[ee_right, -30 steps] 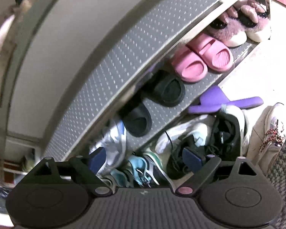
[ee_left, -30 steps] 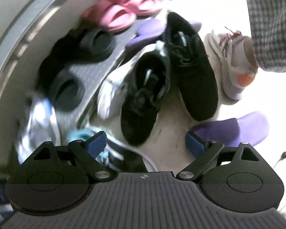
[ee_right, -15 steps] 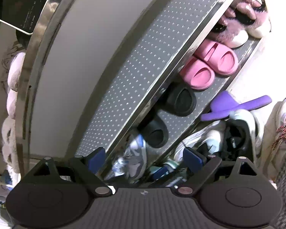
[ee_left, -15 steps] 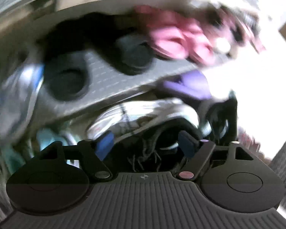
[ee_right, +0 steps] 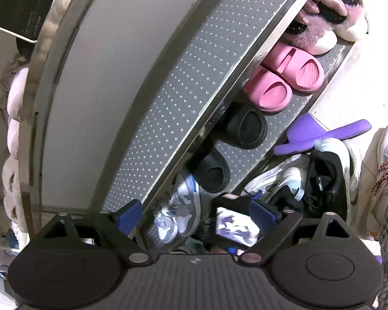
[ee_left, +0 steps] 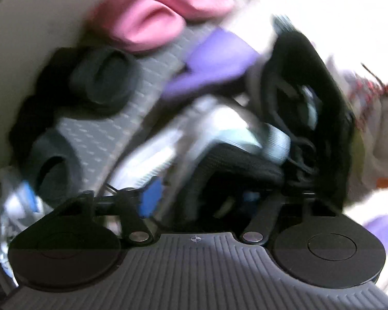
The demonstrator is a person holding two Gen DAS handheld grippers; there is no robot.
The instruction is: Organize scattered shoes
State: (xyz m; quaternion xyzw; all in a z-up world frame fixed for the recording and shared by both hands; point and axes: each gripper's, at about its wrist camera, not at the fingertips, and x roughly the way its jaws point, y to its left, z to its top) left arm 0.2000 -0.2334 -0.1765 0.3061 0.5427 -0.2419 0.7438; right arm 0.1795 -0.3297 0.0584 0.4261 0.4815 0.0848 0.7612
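1. Left gripper (ee_left: 198, 201): jaws closing over the near black sneaker (ee_left: 235, 162), its collar between them; frame too smeared to tell if the pads press yet
2. Only the left blue pad (ee_left: 149, 199) shows clearly, the other is lost in the shoe's dark opening
3. Right gripper (ee_right: 194, 213): jaws wide apart, nothing held; it hangs above the heap, with the left gripper's back and small screen (ee_right: 236, 223) just beyond its right finger
4. Floor heap, right view: one white sneaker (ee_right: 282, 178) on its side, two black sneakers packed together and hard to separate, one purple slide (ee_right: 320, 134) leaning on the rack edge, one beige laced sneaker (ee_right: 382, 165) cut off at right
5. Lower shelf (ee_right: 256, 149): two pink slides (ee_right: 284, 81), two black slides (ee_right: 230, 149), two fluffy pink slippers (ee_right: 323, 23), one blue-grey sneaker (ee_right: 178, 209) half hidden
6. Left view adds a second purple slide (ee_left: 381, 228), cropped
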